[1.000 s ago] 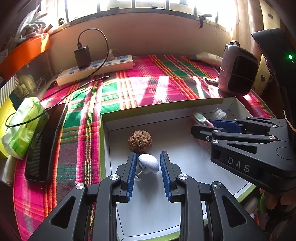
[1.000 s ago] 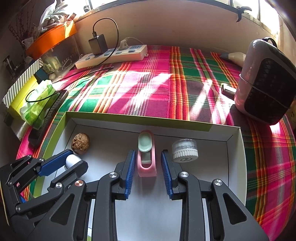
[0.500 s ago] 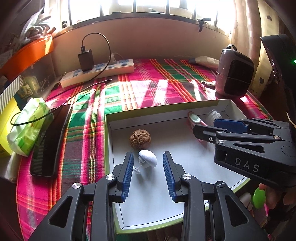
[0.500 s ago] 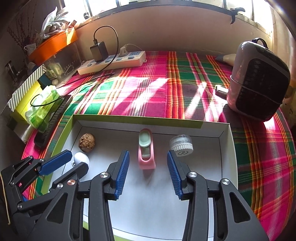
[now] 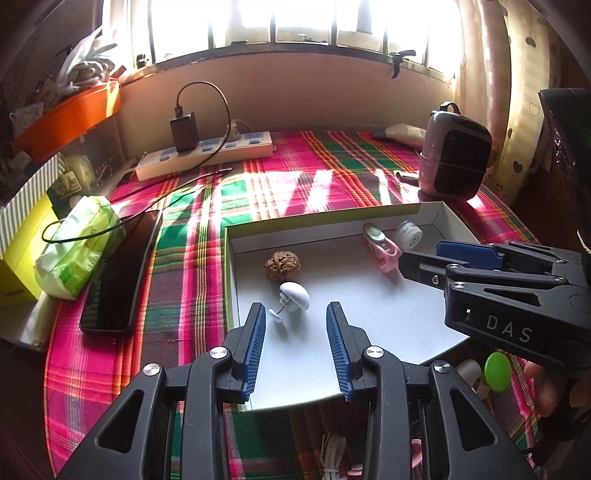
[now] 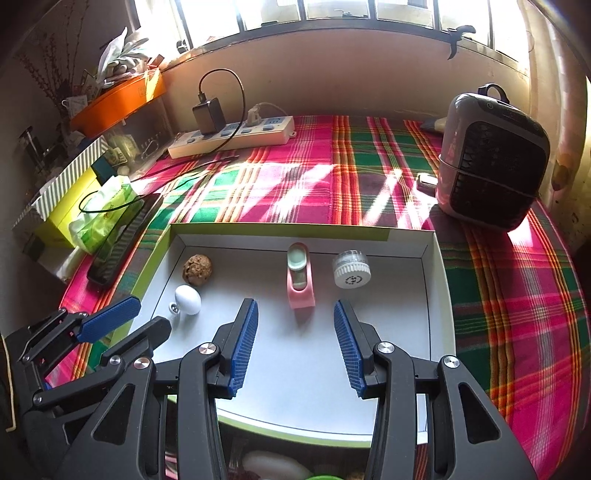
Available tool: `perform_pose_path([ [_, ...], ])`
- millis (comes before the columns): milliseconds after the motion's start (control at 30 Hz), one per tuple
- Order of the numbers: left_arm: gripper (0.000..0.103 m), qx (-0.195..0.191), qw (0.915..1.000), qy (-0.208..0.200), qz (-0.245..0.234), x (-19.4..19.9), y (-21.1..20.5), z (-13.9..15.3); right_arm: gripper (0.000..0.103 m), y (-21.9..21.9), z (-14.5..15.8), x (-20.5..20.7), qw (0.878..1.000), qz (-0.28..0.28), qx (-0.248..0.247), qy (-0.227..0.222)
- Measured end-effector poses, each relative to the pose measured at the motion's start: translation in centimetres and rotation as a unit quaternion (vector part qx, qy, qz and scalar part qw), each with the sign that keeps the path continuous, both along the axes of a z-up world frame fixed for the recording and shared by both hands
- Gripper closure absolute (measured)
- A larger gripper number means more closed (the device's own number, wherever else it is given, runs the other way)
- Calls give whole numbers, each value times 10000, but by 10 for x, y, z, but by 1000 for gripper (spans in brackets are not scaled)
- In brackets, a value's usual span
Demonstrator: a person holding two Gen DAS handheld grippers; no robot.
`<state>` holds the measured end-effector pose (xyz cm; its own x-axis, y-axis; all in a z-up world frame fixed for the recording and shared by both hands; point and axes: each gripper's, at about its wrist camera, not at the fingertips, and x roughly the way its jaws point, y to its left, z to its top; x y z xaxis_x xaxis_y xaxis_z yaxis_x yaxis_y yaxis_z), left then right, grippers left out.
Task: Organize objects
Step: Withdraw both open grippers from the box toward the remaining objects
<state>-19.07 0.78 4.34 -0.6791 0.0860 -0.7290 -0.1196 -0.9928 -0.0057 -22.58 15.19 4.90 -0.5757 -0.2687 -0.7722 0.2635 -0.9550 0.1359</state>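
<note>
Strong daylight pours through the window (image 5: 306, 22) at the back, which is blown out to white glare. Bars of sun and shadow fall across the plaid cloth (image 6: 295, 184). The white tray (image 6: 432, 258) floor is evenly lit, with soft shadows. Fisheye bending curves the edges, and the corners darken to black. Focus is sharp throughout.

A lived-in home corner by the window: plaid tablecloth (image 6: 314, 177), power strip (image 6: 236, 136), tissue pack (image 5: 74, 247), small heater (image 6: 491, 162), heart-print curtain (image 5: 517, 110).
</note>
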Motion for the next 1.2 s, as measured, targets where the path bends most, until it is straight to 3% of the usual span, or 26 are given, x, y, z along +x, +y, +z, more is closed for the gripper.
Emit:
perform_pose_path([
  [167, 71, -314, 9990, 315, 103, 20, 4, 10, 59, 3, 5, 17, 9999, 8, -9, 117],
  [267, 71, -216, 9991, 358, 69, 30, 3, 15, 59, 5, 7, 27, 9998, -23, -38, 170],
  [467, 71, -375, 9977, 556, 94, 48, 8, 21, 59, 8, 12, 48, 9995, -47, -3, 315],
  [1200, 71, -288, 9978, 594, -46, 83, 16, 24, 59, 18, 16, 101, 9981, -88, 23, 602],
])
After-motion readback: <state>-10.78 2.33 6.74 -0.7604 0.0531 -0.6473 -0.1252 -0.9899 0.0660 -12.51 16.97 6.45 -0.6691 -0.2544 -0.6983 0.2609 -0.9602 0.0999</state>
